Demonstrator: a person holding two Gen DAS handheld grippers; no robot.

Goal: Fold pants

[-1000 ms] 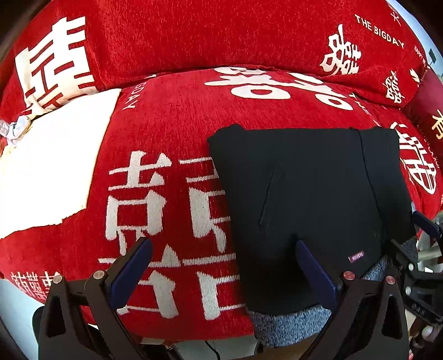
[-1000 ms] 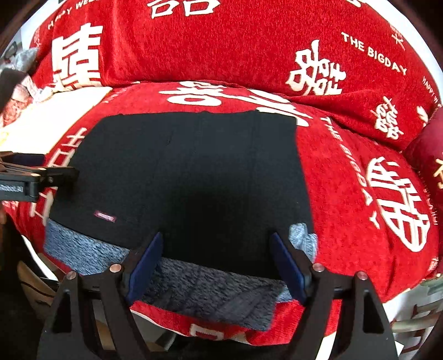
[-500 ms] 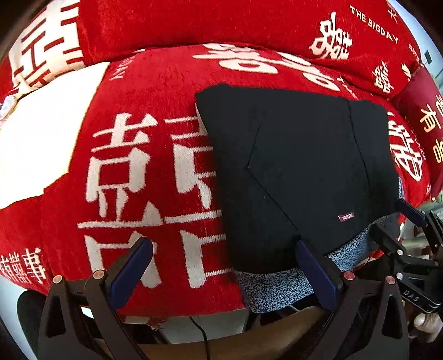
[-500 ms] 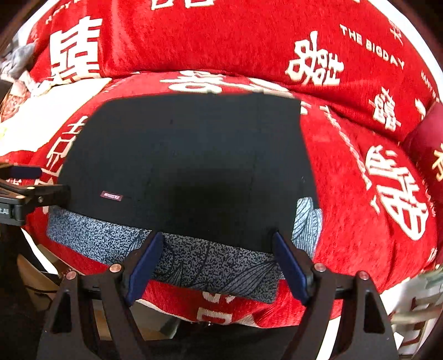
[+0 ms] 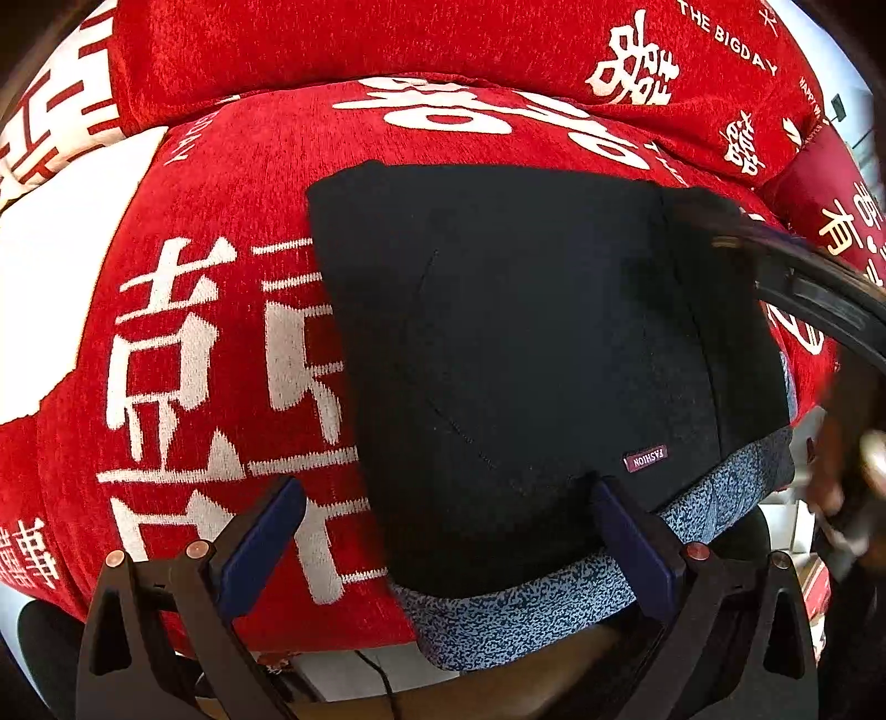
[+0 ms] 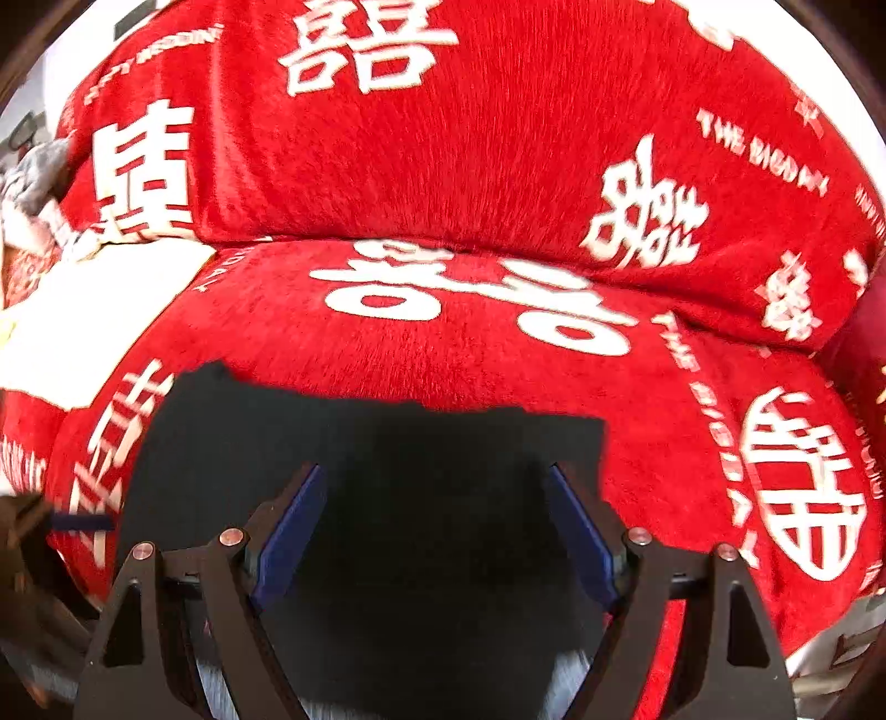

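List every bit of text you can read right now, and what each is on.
"FASHION", seen upside down: small tag on the black pants.
"THE BIGDAY": back cushion of the red sofa cover; blurred in the right wrist view.
Large white Chinese characters: woven over the cover's seat and back.
Small print at the cover's far right edge: too small to read.

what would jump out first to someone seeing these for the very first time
The bright red sofa cover with large white characters fills both views. On the seat lies a folded black pair of pants with a small FASHION label, resting on a blue-grey speckled cloth at the front edge. The open left gripper and open right gripper hang over the pants.
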